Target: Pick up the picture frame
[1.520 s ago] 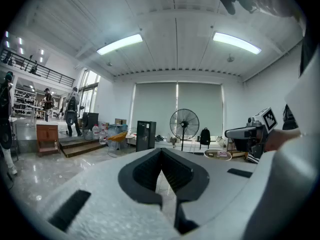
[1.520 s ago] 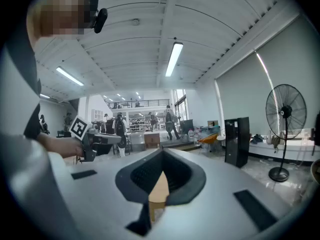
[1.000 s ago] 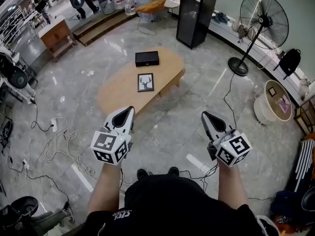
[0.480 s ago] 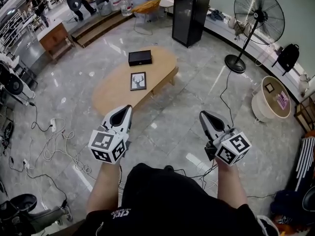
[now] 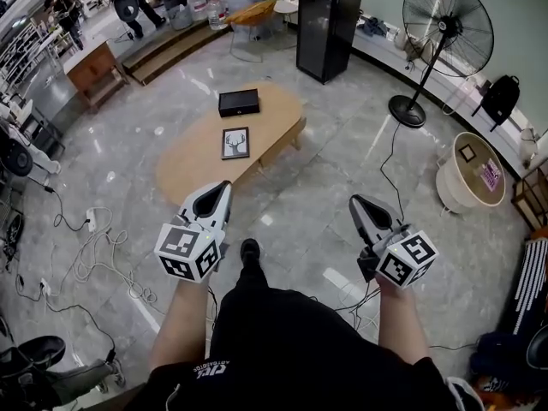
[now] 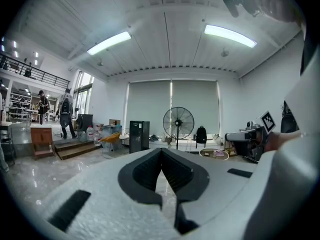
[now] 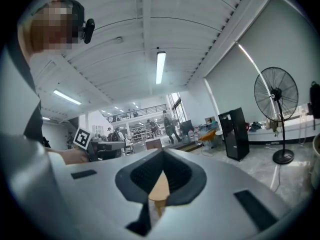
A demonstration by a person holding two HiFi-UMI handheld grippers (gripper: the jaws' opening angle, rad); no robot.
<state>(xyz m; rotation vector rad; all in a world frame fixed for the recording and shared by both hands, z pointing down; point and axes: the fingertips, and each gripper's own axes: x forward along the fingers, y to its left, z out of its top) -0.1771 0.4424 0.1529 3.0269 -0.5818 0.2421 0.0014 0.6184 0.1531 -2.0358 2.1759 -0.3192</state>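
**Picture frame (image 5: 235, 143) flat on tabletop (image 5: 193, 163); both tongs closed and empty**

Left tongs (image 5: 224, 187): jaws pressed together, nothing between them. The left gripper view shows only pale floor and the far wall past the tips.

Right tongs (image 5: 354, 200): jaws likewise together, nothing held. In the right gripper view a tan strip of the tabletop shows through the slot below the tips, well beyond them.

Position: both tongs are held out in front of the person, side by side and apart from each other, above the grey marble floor (image 5: 317, 195). They point toward the tabletop and are well short of it — no contact with anything. One shoe (image 5: 249, 251) shows on the floor between them.

Task item: the picture frame has a dark border and a white picture with a dark antlered figure. It lies face up near the middle of the oval wooden tabletop. A black box (image 5: 238, 103) lies toward the far end, apart from the frame.

Surroundings: a black cabinet (image 5: 323, 26) stands beyond the tabletop, a standing fan (image 5: 447, 32) to its right. Loose cables (image 5: 94, 247) trail over the floor at the left.
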